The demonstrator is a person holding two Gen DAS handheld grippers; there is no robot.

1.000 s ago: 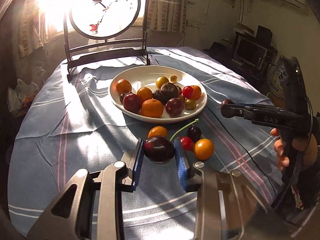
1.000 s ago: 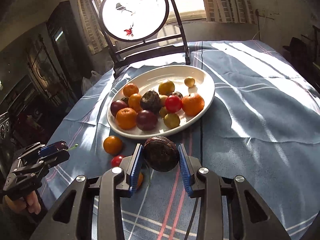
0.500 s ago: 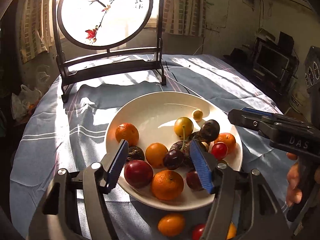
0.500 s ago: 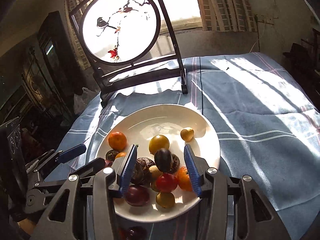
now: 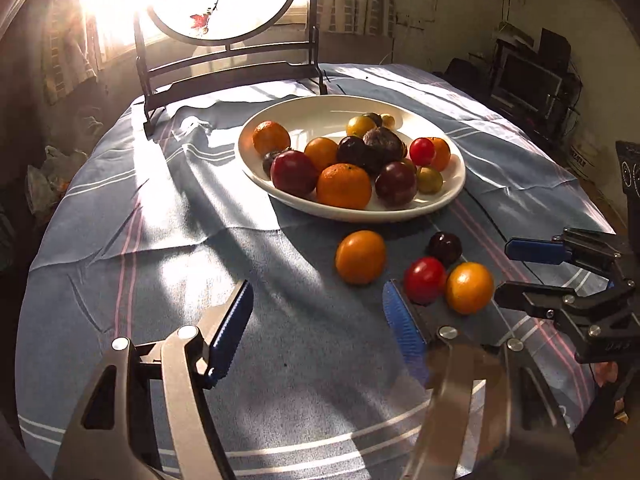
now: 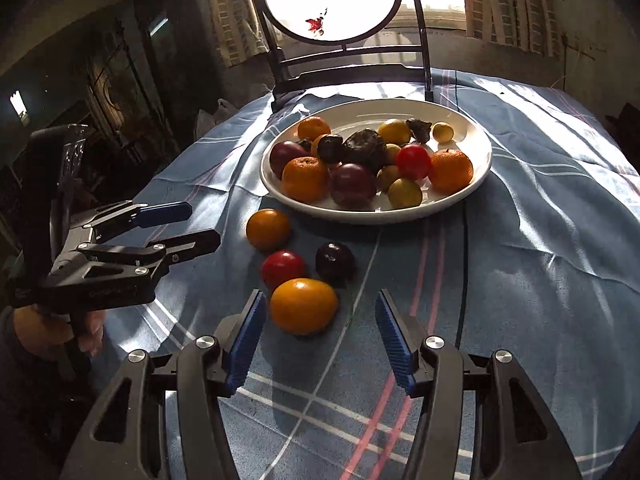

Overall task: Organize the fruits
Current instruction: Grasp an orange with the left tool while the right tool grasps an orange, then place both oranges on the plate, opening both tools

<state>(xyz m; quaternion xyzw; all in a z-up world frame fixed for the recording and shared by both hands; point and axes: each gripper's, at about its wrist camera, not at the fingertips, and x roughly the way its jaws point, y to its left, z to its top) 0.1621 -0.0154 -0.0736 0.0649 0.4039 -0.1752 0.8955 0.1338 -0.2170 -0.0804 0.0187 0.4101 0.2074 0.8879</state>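
A white plate (image 5: 320, 109) (image 6: 472, 128) holds several oranges, plums, tomatoes and dark wrinkled fruits. In front of it, loose on the blue striped cloth, lie an orange (image 5: 360, 256) (image 6: 267, 229), a dark plum (image 5: 445, 242) (image 6: 334, 260), a red tomato (image 5: 424, 280) (image 6: 282, 269) and a yellow-orange fruit (image 5: 469, 288) (image 6: 303, 306). My left gripper (image 5: 316, 332) (image 6: 202, 224) hovers over bare cloth, jaws opening, nothing between them. My right gripper (image 6: 320, 336) (image 5: 503, 271) is opening too. The yellow-orange fruit lies between its fingertips, near the left pad, untouched.
A round painted screen on a dark wooden stand (image 5: 232, 60) (image 6: 344, 60) rises behind the plate at the table's far edge. A dark cable (image 6: 464, 272) runs across the cloth on the right. Dark furniture (image 5: 528, 76) fills the room beyond.
A second ago each gripper was shut on a dark fruit. Both then opened over the plate and left the fruits there. Both have pulled back to the loose fruits.
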